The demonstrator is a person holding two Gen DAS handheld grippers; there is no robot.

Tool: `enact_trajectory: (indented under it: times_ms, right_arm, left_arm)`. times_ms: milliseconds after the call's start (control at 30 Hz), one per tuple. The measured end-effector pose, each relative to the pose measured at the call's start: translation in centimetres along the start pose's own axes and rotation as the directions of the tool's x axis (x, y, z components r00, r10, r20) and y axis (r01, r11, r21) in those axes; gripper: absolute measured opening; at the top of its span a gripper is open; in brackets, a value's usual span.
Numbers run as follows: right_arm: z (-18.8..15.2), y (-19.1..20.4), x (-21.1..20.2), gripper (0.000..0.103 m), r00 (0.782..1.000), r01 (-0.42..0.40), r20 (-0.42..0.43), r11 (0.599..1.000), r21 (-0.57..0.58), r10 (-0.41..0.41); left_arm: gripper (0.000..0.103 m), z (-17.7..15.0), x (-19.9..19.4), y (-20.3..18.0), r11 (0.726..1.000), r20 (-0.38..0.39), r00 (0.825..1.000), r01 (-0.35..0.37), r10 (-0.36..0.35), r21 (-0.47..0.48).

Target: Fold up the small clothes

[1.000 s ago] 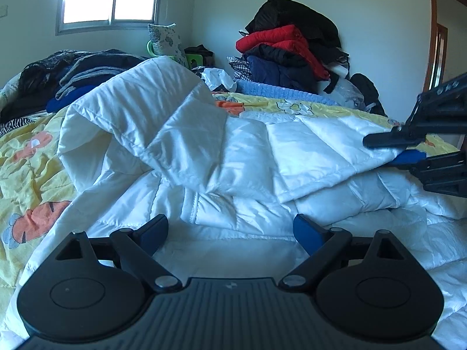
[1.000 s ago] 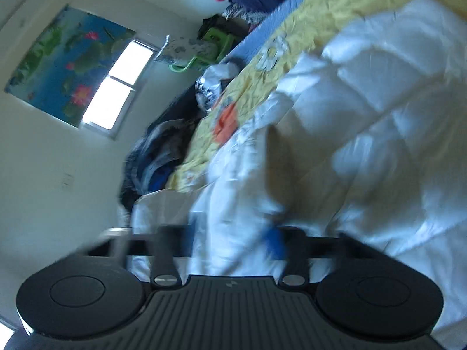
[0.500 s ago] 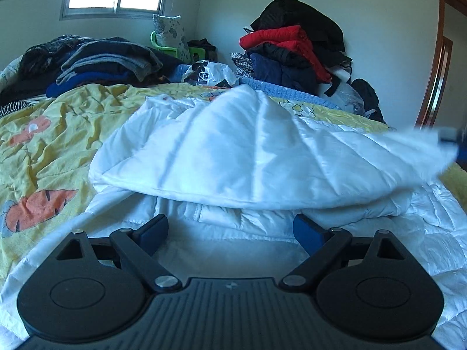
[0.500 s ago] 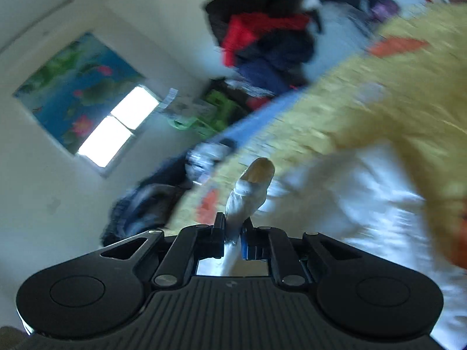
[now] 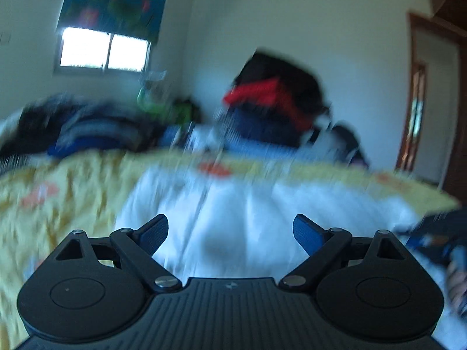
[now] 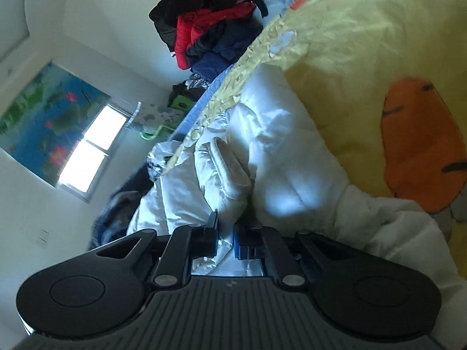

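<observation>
A white quilted jacket [image 5: 233,215] lies on the yellow bedspread [image 5: 73,186], blurred in the left wrist view. My left gripper [image 5: 230,230] hovers over its near part, open, nothing between its blue pads. The right gripper [image 5: 432,233] shows at the far right edge there, low over the jacket, with part of a hand below it. In the rolled right wrist view, my right gripper [image 6: 225,237] is shut on the jacket's sleeve [image 6: 233,186], whose cuff sticks out past the pads over the rest of the jacket [image 6: 292,175].
A tall heap of black, red and navy clothes [image 5: 274,105] stands at the bed's far side against the wall. More dark clothes [image 5: 81,134] lie at the far left under the window [image 5: 102,54]. A wooden door frame [image 5: 420,102] is at the right.
The right gripper carried the sleeve across to the jacket's right side and came down low. The raised white fold has dropped flat. My left gripper lifted and tilted up, staying open.
</observation>
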State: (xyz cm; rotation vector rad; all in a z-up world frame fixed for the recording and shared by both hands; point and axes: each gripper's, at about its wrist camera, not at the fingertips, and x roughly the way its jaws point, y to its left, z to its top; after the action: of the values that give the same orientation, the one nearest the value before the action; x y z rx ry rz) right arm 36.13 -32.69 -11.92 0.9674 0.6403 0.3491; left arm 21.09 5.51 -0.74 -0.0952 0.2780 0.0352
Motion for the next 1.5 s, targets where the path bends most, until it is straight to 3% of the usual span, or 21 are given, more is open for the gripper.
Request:
enact_trajectory:
  times_ms: [100,133,200,267,333,400,467,533,600,767,867,933,1033,1133,1167,1267,1333,1400,1467,1500]
  right_arm:
    - [0.2,-0.7,-0.1,0.017,0.999,-0.037,-0.005,0.999,0.039,0.037]
    - [0.1,-0.7,-0.3,0.018,0.999,-0.043,-0.008,0.998,0.042,0.044]
    - [0.3,-0.7,0.0,0.020,0.998,-0.059,-0.012,0.997,0.049,0.059]
    - [0.6,-0.6,-0.1,0.024,0.997,-0.066,-0.023,0.995,0.074,0.068]
    - [1.1,-0.1,-0.2,0.036,0.994,-0.094,-0.047,0.993,0.068,0.097]
    - [1.5,0.6,-0.2,0.060,0.989,-0.132,-0.052,0.988,0.085,0.136]
    - [1.8,1.5,-0.2,0.072,0.988,-0.146,-0.048,0.986,0.077,0.150]
    - [2.1,2.8,-0.6,0.057,0.994,-0.106,0.002,0.994,0.016,0.106]
    - [2.4,3.7,-0.7,0.010,0.997,-0.066,0.031,0.998,-0.024,0.066]
    - [0.6,4.6,-2.7,0.011,0.998,-0.013,0.060,0.992,-0.123,0.020]
    - [-1.0,2.0,-2.4,0.009,0.998,0.060,0.008,0.994,-0.096,-0.060]
    - [-1.0,0.9,-2.0,0.006,0.998,0.061,0.001,0.997,-0.050,-0.061]
    - [-1.3,1.6,-1.4,0.006,0.995,0.096,0.005,0.992,-0.085,-0.096]
    - [-1.1,1.6,-1.7,0.022,0.995,0.094,-0.027,0.994,-0.058,-0.096]
    - [-0.9,1.6,-2.5,0.031,0.996,0.080,-0.026,0.996,-0.026,-0.081]
    - [-0.6,2.8,-6.4,0.057,0.992,0.052,0.118,0.998,-0.034,-0.048]
    - [-0.4,5.0,-8.1,0.062,0.978,0.034,0.209,0.985,-0.167,0.002]
    - [0.0,7.9,-6.9,0.072,0.983,0.005,0.177,0.955,-0.298,0.050]
    - [0.2,10.7,-3.3,0.088,0.996,-0.030,0.061,0.917,-0.398,0.060]
    - [0.2,11.4,-1.5,0.089,0.998,-0.033,0.029,0.903,-0.428,0.050]
  left_arm:
    - [0.101,3.4,1.8,-0.6,0.999,0.028,0.999,0.046,-0.046,0.004]
    - [0.102,4.2,3.3,-0.8,0.999,0.012,0.999,0.031,-0.031,0.025]
    - [0.102,4.8,7.7,-1.2,0.994,-0.105,0.993,-0.043,0.053,0.097]
    - [0.102,4.7,11.7,-0.9,0.987,-0.226,0.967,-0.093,0.121,0.127]
    - [0.102,4.4,13.8,-0.4,0.984,-0.274,0.948,-0.134,0.162,0.119]
    - [0.102,3.9,14.6,-0.4,0.984,-0.284,0.946,-0.122,0.155,0.131]
    - [0.102,3.3,15.3,-0.4,0.978,-0.300,0.939,-0.121,0.168,0.167]
    - [0.102,2.7,16.6,-0.5,0.969,-0.325,0.925,-0.133,0.197,0.209]
    - [0.103,2.1,17.2,0.1,0.967,-0.337,0.918,-0.144,0.210,0.208]
    - [0.103,0.8,17.0,1.7,0.987,-0.380,0.915,-0.086,0.132,0.136]
    - [0.103,0.1,17.4,2.3,0.992,-0.409,0.907,-0.060,0.100,0.111]
    - [0.103,-0.1,17.7,2.3,0.992,-0.427,0.898,-0.061,0.102,0.108]
    - [0.103,-0.1,17.9,1.7,0.986,-0.425,0.895,-0.084,0.138,0.144]
    - [0.103,0.7,16.4,0.9,0.973,-0.391,0.898,-0.136,0.201,0.188]
    - [0.103,1.1,15.1,0.7,0.969,-0.362,0.908,-0.149,0.213,0.198]
    - [0.103,2.1,9.5,0.2,0.966,-0.153,0.968,-0.169,0.200,0.197]
    - [0.103,2.6,7.2,-0.9,0.963,-0.035,0.986,-0.150,0.162,0.223]
    - [0.103,2.8,7.6,-2.6,0.949,-0.034,0.988,-0.135,0.151,0.284]
    - [0.103,2.0,9.7,-4.6,0.923,-0.082,0.981,-0.135,0.175,0.360]
    - [0.103,1.4,10.8,-5.5,0.911,-0.103,0.977,-0.135,0.189,0.389]
